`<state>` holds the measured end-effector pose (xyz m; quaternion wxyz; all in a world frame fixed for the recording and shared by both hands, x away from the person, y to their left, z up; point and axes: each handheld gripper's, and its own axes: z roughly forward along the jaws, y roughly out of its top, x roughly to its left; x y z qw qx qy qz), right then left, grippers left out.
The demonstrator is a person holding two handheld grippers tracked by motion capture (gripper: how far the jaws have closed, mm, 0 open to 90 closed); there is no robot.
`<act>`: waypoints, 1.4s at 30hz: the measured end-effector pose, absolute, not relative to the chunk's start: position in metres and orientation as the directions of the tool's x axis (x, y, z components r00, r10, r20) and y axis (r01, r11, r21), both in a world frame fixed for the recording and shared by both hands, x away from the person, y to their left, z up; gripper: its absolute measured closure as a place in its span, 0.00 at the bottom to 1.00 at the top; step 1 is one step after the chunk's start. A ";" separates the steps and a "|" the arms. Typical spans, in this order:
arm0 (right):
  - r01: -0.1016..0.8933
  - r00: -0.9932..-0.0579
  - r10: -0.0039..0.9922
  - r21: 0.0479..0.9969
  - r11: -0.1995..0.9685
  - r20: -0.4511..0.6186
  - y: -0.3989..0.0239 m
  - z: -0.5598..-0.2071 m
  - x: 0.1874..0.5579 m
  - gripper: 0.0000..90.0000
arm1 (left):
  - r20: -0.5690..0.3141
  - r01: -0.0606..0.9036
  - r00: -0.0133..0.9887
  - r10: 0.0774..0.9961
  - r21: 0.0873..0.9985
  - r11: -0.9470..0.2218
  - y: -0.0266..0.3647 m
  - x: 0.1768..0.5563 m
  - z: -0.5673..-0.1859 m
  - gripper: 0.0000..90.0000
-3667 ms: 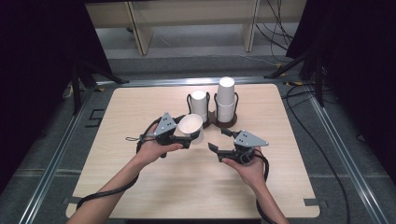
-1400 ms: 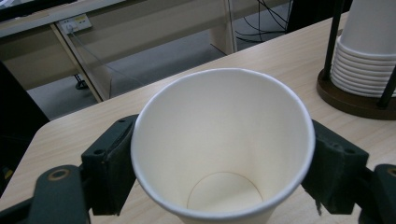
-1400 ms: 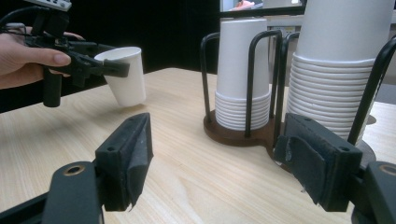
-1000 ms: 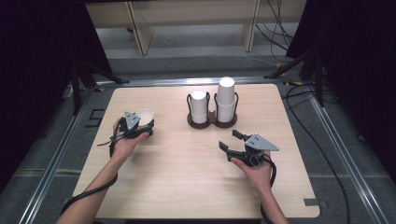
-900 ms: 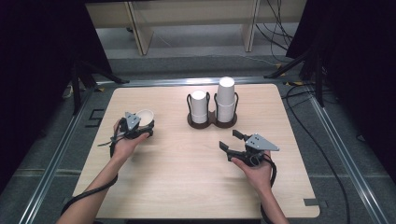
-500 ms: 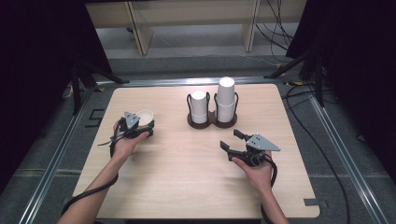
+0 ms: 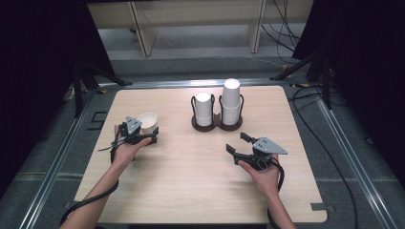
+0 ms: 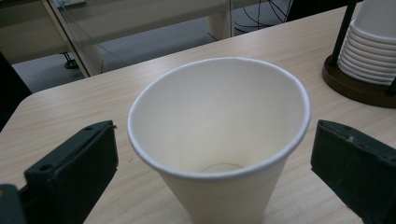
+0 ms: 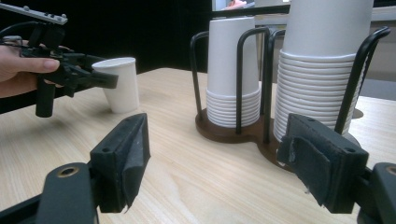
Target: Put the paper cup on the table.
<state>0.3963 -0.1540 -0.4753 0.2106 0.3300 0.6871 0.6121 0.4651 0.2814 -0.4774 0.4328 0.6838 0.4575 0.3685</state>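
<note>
Standing upright near the bench's left edge, the paper cup is sitting between the left tongs, whose jaws have just been opening and are now clear of its wall. Looking light, thin and easily crushed, it is best pinched gently at mid-wall. The right tongs are gaping empty, facing the cup holder.
</note>
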 end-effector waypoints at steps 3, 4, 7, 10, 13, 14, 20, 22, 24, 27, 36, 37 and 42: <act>0.178 -0.687 0.720 0.983 0.038 0.097 -0.156 -0.475 0.397 0.26 | 0.107 0.303 0.312 0.944 0.930 -0.205 0.283 0.459 -0.476 0.00; 0.192 -0.688 0.717 0.981 0.031 0.112 -0.156 -0.475 0.396 0.26 | 0.112 0.298 0.314 0.943 0.931 -0.210 0.284 0.455 -0.475 0.00; 0.203 -0.692 0.711 0.979 0.025 0.126 -0.156 -0.476 0.397 0.25 | 0.122 0.298 0.312 0.942 0.929 -0.219 0.286 0.448 -0.473 0.00; 0.198 -0.687 0.717 0.980 0.027 0.119 -0.157 -0.476 0.397 0.25 | 0.120 0.289 0.302 0.946 0.934 -0.210 0.288 0.440 -0.471 0.00; 0.188 -0.678 0.728 0.982 0.031 0.107 -0.159 -0.476 0.398 0.25 | 0.123 0.282 0.308 0.943 0.935 -0.214 0.290 0.432 -0.470 0.00; 0.188 -0.677 0.729 0.982 0.031 0.106 -0.159 -0.476 0.398 0.25 | 0.125 0.282 0.311 0.942 0.934 -0.217 0.291 0.428 -0.470 0.00; 0.164 -0.675 0.731 0.986 0.019 0.098 -0.161 -0.477 0.399 0.24 | 0.130 0.272 0.308 0.942 0.937 -0.218 0.300 0.407 -0.472 0.00; 0.196 -0.673 0.728 0.981 0.001 0.134 -0.160 -0.476 0.398 0.24 | 0.139 0.258 0.307 0.942 0.940 -0.223 0.302 0.399 -0.473 0.00; 0.147 -0.668 0.741 0.988 0.037 0.072 -0.163 -0.477 0.400 0.24 | 0.140 0.254 0.310 0.940 0.941 -0.224 0.305 0.392 -0.475 0.00; 0.162 -0.665 0.741 0.987 0.019 0.095 -0.162 -0.477 0.399 0.24 | 0.137 0.249 0.310 0.941 0.943 -0.219 0.309 0.380 -0.477 0.00; 0.174 -0.670 0.733 0.985 0.007 0.114 -0.161 -0.478 0.399 0.24 | 0.138 0.238 0.319 0.938 0.946 -0.220 0.316 0.354 -0.488 0.00; 0.186 -0.668 0.733 0.982 -0.001 0.127 -0.161 -0.479 0.399 0.24 | 0.141 0.238 0.320 0.937 0.945 -0.223 0.317 0.352 -0.488 0.00; 0.190 -0.669 0.735 0.982 0.020 0.114 -0.163 -0.478 0.398 0.24 | 0.127 0.238 0.315 0.941 0.949 -0.208 0.317 0.344 -0.491 0.00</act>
